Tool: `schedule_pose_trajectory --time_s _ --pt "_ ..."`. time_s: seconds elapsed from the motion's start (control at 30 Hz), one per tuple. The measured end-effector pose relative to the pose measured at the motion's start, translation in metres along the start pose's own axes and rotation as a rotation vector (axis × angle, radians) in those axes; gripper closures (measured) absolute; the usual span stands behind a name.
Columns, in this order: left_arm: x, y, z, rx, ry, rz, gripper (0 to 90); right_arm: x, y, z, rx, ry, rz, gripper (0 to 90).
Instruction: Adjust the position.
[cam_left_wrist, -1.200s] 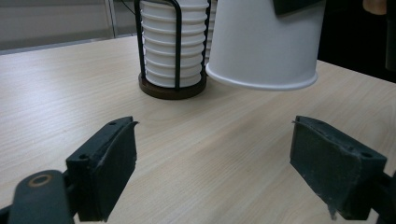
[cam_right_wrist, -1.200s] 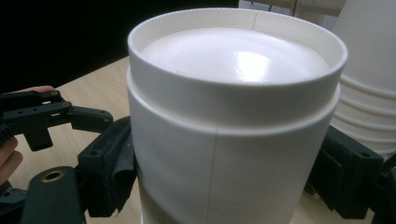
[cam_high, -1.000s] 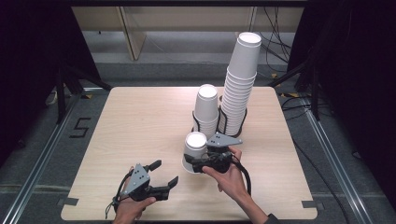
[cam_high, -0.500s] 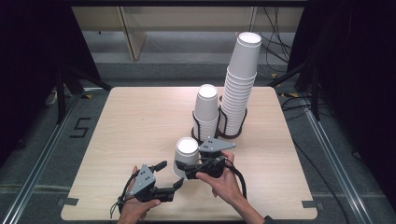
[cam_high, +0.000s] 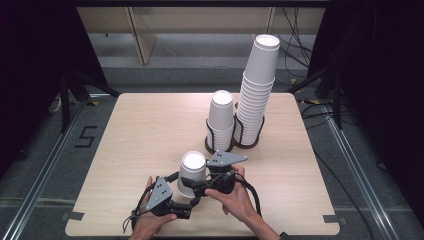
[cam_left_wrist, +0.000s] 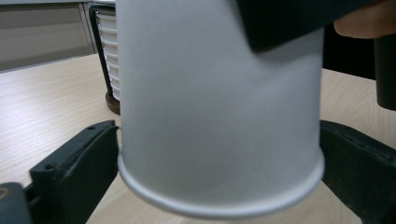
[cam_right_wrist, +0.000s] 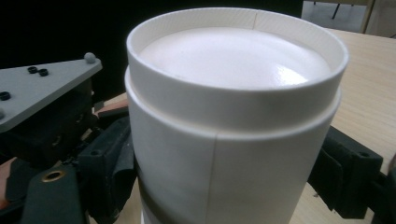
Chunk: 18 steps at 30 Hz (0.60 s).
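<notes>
A pale wooden table (cam_high: 150, 130) fills mid-frame. Low centre, the right gripper (cam_high: 196, 186) clamps an upturned white paper cup (cam_high: 190, 172) in mid-air, so the left gripper (cam_high: 195, 200), jaws just spread, straddles its rim ungripped, seemingly to pull nested cups apart.

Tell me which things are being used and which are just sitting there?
In use: cup; right gripper, holding it; left gripper, jaws just opened around it.
Sitting there: short cup stack; tall cup stack; table.
</notes>
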<state>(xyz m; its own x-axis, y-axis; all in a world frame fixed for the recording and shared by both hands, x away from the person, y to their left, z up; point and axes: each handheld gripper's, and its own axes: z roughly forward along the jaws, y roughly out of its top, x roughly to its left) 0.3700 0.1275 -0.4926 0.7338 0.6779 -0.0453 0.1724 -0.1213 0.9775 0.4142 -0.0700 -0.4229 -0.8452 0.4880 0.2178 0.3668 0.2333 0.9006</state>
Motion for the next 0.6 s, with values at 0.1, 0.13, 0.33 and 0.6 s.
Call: schedule_pose_trajectory --time_s 0.1,0.13,0.33,0.6 --pt "0.0001 0.0004 -0.0008 0.012 0.004 0.005 0.0 0.0014 -0.0001 0.0006 -0.002 0.001 -0.007 18.7" --pt "-0.0003 0.0002 -0.0003 0.007 0.006 0.013 0.0 0.0023 -0.0002 0.0006 0.003 0.003 -0.004 18.7" --pt "-0.0012 0.0002 0.0006 -0.004 0.007 0.021 0.0 0.0033 -0.0009 0.0019 0.003 0.021 0.006 18.7" --pt "-0.0007 0.0005 0.0004 -0.003 -0.003 0.004 0.0 0.0054 -0.0021 0.0023 -0.003 0.033 0.015 18.7"
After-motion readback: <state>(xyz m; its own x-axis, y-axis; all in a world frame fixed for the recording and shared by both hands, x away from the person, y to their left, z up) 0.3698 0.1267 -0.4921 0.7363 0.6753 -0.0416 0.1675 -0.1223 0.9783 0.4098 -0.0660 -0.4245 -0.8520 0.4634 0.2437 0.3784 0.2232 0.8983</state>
